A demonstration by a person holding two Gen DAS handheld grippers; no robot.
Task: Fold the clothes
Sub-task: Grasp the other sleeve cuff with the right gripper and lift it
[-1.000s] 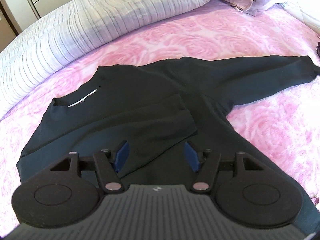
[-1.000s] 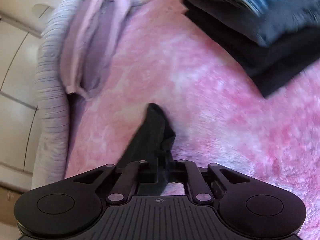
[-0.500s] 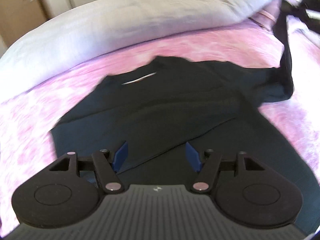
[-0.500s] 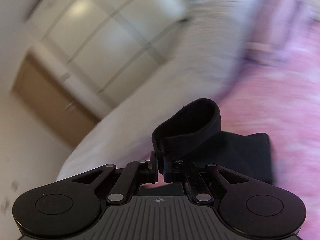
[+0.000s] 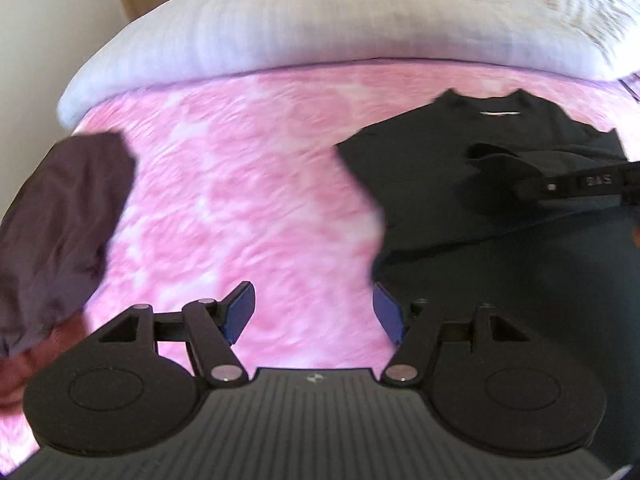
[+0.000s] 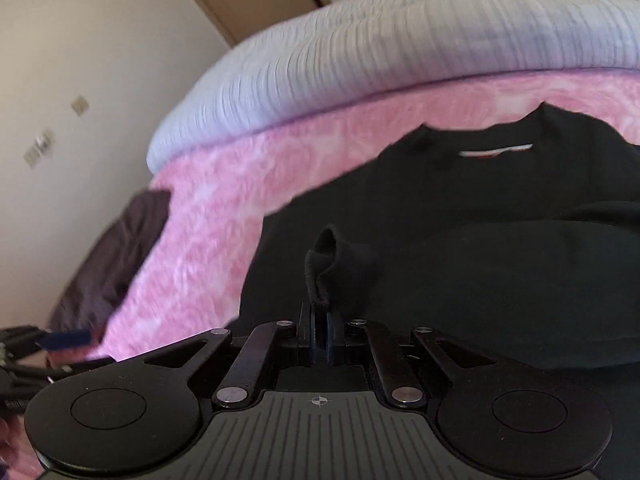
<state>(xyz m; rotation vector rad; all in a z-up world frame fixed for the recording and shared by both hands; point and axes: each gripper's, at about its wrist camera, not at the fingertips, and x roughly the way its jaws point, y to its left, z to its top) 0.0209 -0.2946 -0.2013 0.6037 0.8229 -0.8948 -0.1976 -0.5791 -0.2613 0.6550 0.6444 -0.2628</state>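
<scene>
On the pink floral bedspread we see the black sweater flat, collar toward the pillows. Our right gripper pinches its cuff over the body; left gripper hangs wide, empty. Judged: sleeve fold underway; lay cuff flat, release.

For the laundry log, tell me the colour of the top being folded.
Black, with a thin white strip inside the collar; the top shows best in the right wrist view.
</scene>
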